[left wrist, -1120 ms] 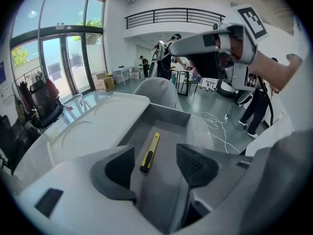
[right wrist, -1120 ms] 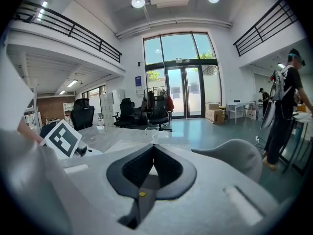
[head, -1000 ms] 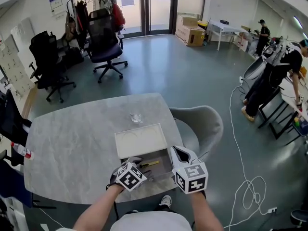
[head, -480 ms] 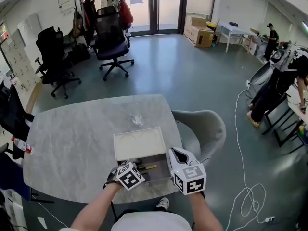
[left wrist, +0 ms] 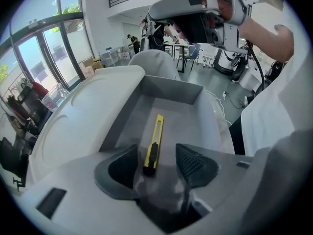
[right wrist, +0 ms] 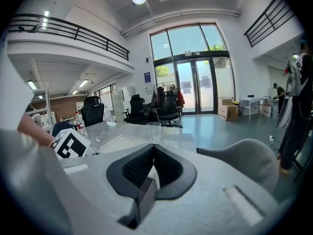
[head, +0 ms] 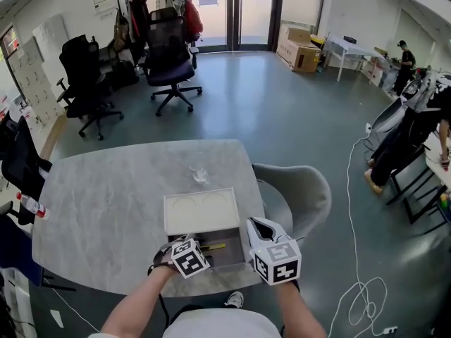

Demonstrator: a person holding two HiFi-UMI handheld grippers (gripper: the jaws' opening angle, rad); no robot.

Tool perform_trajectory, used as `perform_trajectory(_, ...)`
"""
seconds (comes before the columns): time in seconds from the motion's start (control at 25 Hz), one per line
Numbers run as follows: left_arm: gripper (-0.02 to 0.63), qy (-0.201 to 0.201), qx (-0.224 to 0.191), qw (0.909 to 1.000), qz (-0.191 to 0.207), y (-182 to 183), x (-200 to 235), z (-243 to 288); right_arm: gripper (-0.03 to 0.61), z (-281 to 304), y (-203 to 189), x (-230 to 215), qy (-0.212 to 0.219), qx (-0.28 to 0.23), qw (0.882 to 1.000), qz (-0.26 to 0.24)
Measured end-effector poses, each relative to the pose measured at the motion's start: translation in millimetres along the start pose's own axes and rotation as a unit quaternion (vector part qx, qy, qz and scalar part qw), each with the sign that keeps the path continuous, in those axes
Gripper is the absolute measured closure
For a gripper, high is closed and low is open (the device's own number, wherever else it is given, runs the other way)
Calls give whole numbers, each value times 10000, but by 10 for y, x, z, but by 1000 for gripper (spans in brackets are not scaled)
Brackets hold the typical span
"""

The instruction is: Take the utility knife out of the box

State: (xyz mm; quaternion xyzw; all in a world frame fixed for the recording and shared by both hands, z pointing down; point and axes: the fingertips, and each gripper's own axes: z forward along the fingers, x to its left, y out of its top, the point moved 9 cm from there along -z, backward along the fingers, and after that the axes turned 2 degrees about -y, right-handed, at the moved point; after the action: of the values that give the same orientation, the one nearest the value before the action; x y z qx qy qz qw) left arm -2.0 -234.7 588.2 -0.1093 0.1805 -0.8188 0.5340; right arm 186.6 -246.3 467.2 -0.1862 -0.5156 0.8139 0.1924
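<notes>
A yellow utility knife (head: 215, 246) lies in the grey box (head: 231, 253) near the table's front edge. The box's white lid (head: 201, 212) lies open behind it. In the left gripper view the knife (left wrist: 156, 136) points away along the box floor (left wrist: 186, 116), and its black near end sits between the open jaws of my left gripper (left wrist: 155, 154). No jaw touches it. In the head view the left gripper (head: 192, 241) is at the box's left end. My right gripper (head: 256, 224) hovers at the box's right side, shut and empty (right wrist: 153, 149).
A clear glass (head: 199, 172) stands on the marble table (head: 106, 203) behind the lid. A grey chair (head: 299, 189) sits at the table's right. A bottle (head: 29, 206) lies at the far left edge. Black office chairs (head: 169, 55) stand beyond.
The left gripper has crept a little further in at the box's left end, toward the knife. The right gripper stays beside the box. The head view has shifted slightly.
</notes>
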Motion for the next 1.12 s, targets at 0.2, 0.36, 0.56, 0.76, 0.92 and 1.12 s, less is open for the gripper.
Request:
perform_trajectory(0.2, 376, -128, 23, 9999, -6, 8, 0, 13, 574, 21, -9, 4, 106, 24, 9999, -89)
perform_trajectory(0.36, 396, -153, 10, 9999, -7, 26, -3, -3, 574, 61, 3, 16, 184, 39, 9997, -128)
perform_trajectory(0.56, 416, -199, 17, 9998, -56, 24, 4, 3, 574, 71, -3, 26, 250, 47, 9996, -116)
perform_trajectory(0.76, 439, -228, 16, 9997, -121, 25, 35, -18, 574, 58, -18, 17, 212, 73, 9997, -85)
perform_trajectory(0.92, 464, -231, 39, 9996, -158, 34, 28, -22, 574, 48, -20, 9, 212, 64, 9997, -62)
perform_trajectory(1.12, 539, -283, -10, 9994, -186, 22, 1, -21, 574, 46, -23, 42, 202, 58, 9998, -56)
